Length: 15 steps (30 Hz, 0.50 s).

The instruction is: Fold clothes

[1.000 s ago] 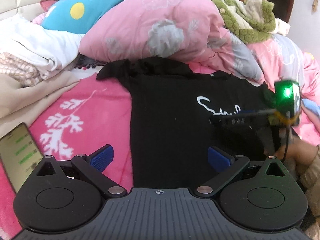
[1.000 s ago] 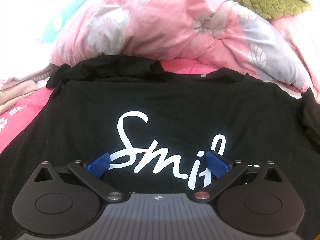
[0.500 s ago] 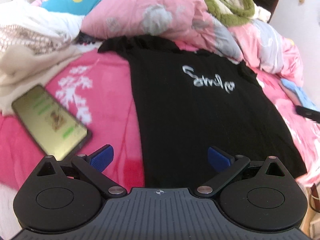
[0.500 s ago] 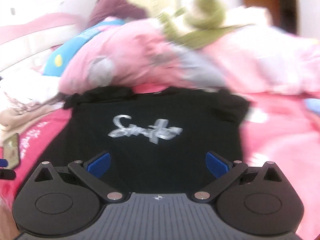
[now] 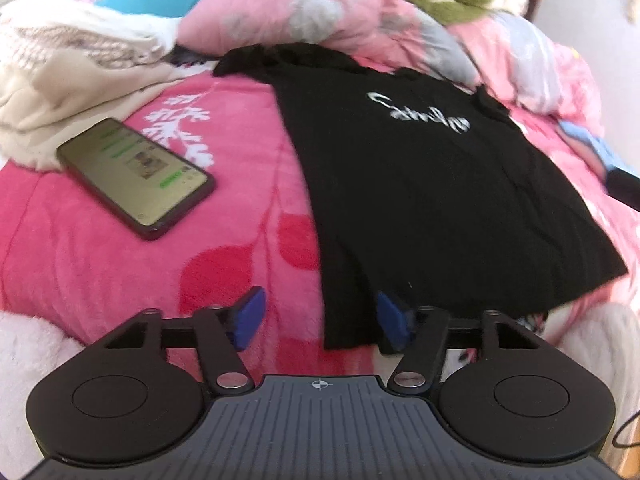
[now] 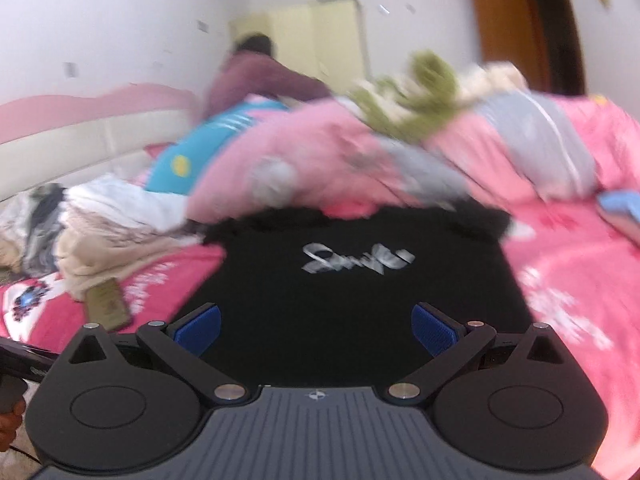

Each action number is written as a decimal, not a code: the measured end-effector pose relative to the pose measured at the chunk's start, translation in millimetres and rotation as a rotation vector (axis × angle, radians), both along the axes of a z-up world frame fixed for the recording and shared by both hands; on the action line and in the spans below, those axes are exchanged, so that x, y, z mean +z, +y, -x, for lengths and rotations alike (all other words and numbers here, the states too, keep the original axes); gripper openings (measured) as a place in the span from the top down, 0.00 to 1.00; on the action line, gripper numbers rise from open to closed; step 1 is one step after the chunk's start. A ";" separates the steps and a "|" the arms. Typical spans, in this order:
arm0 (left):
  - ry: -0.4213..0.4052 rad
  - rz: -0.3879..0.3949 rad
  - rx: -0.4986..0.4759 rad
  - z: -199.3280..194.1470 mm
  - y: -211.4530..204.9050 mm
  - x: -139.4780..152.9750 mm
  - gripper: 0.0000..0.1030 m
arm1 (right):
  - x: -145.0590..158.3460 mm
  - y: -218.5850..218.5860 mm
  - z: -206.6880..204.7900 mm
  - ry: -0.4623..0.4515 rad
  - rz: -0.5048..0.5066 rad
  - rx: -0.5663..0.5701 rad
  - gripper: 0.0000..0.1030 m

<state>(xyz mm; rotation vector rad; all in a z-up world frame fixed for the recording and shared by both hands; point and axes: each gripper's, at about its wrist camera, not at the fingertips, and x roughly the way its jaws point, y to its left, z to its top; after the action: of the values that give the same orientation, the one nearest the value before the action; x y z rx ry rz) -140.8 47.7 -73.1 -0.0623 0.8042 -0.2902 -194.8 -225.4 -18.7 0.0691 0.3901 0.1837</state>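
Note:
A black T-shirt (image 5: 420, 184) with white script lies flat, front up, on the pink blanket (image 5: 120, 260). My left gripper (image 5: 320, 318) sits low at the shirt's near left hem corner. Its jaws are closing, and that corner lies between the blue pads (image 5: 250, 316), which do not press on it. In the blurred right wrist view the same T-shirt (image 6: 352, 300) spreads out ahead. My right gripper (image 6: 316, 328) hovers over the near hem, wide open with nothing held.
A lit phone (image 5: 136, 176) lies on the blanket left of the shirt. Beige and white clothes (image 5: 72, 60) are heaped at the far left. A bunched pink quilt (image 5: 320, 12) borders the shirt's collar end. A person (image 6: 256, 72) is behind the bed.
Both views have pulled back from the shirt's chest to its near hem. The left jaws have narrowed around the hem corner. The right gripper has left the left wrist view.

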 end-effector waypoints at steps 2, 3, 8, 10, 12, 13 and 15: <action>-0.001 -0.001 -0.020 0.8 -3.2 -4.6 0.53 | -4.9 17.1 -2.0 0.000 0.038 0.027 0.00; 0.000 0.000 -0.027 0.4 -4.3 -7.0 0.59 | -7.4 25.6 -3.0 0.001 0.057 0.040 0.00; -0.011 0.005 -0.027 -2.3 -1.5 -14.6 0.87 | -14.1 49.5 0.4 0.023 0.104 0.071 0.00; 0.000 0.037 -0.018 -1.5 4.9 -14.2 0.96 | -16.4 54.8 2.6 0.030 0.120 0.075 0.01; 0.019 0.080 -0.008 0.4 13.6 -12.4 0.99 | -18.7 58.5 4.2 0.040 0.141 0.071 0.05; 0.020 0.095 0.002 3.3 19.3 -9.7 0.99 | -19.9 60.3 5.0 0.045 0.152 0.069 0.06; 0.028 0.118 0.020 8.1 31.4 -5.7 0.99 | -21.1 61.5 4.3 0.053 0.160 0.073 0.16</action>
<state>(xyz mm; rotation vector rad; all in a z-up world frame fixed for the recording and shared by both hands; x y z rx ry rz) -148.9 79.1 -78.9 -0.1855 0.8132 -0.3186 -199.1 -163.9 -39.8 -0.0981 0.4594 0.2219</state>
